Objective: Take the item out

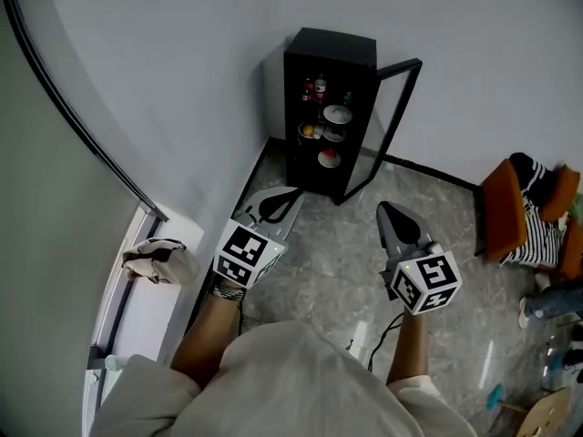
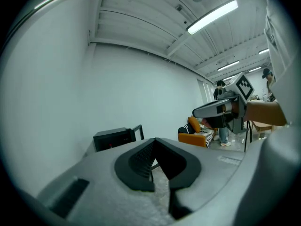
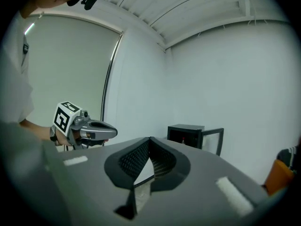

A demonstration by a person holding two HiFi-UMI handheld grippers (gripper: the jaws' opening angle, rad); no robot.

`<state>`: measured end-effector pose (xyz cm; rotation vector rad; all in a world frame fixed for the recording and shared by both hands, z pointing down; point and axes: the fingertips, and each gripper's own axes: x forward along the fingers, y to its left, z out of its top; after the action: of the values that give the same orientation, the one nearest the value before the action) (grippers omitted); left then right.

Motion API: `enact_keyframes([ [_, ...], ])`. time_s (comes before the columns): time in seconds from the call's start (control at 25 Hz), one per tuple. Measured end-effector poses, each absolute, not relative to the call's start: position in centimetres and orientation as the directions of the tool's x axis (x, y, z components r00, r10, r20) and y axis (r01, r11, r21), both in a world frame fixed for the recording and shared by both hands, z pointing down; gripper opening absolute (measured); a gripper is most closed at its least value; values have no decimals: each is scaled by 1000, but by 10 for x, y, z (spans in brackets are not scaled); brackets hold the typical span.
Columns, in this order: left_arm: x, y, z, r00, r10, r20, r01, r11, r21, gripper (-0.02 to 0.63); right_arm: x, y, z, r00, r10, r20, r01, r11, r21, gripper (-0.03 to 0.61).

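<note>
A small black fridge (image 1: 328,107) stands against the wall with its glass door (image 1: 393,121) swung open. Its shelves hold bottles (image 1: 314,87), a bowl (image 1: 337,115), an orange fruit (image 1: 308,131) and a red-and-white dish (image 1: 329,158). My left gripper (image 1: 291,193) hovers over the floor just short of the fridge's base, shut and empty. My right gripper (image 1: 383,208) hangs further right, level with it, also shut with nothing held. The fridge (image 2: 115,138) shows beyond the left gripper (image 2: 154,140), and the fridge (image 3: 188,134) also lies beyond the right gripper (image 3: 149,139).
An orange chair (image 1: 506,217) with a striped cloth stands at the right. A bundled cloth (image 1: 159,260) lies on the window sill at the left. A cable (image 1: 378,340) trails on the grey floor near my feet. Another person's legs (image 1: 551,303) show at the right edge.
</note>
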<state>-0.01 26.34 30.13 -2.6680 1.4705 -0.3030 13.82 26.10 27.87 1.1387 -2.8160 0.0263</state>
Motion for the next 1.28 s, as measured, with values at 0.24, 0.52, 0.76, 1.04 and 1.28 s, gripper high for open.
enact_keyframes([
  [0.24,8,260,309,491,-858,152,-840,-513,-180,6,154,250,282,-758,-646,89,-651,758,-34,6],
  [0.52,7,229,312,487,-859,155,-842,-509,-177,6,160,219,287,-736,-670,97,-674,738,-28,7],
  [0.76,-5,173,313,509,-850,134,-831,-526,-179,6,150,171,299,-718,-687,113,-693,721,-21,7],
  [1.04,-20,82,300,528,-841,117,-807,-540,-238,6,123,97,286,-719,-691,74,-689,723,55,8],
  [1.28,-30,15,302,559,-818,132,-785,-574,-231,6,104,35,279,-698,-713,64,-712,701,44,8],
])
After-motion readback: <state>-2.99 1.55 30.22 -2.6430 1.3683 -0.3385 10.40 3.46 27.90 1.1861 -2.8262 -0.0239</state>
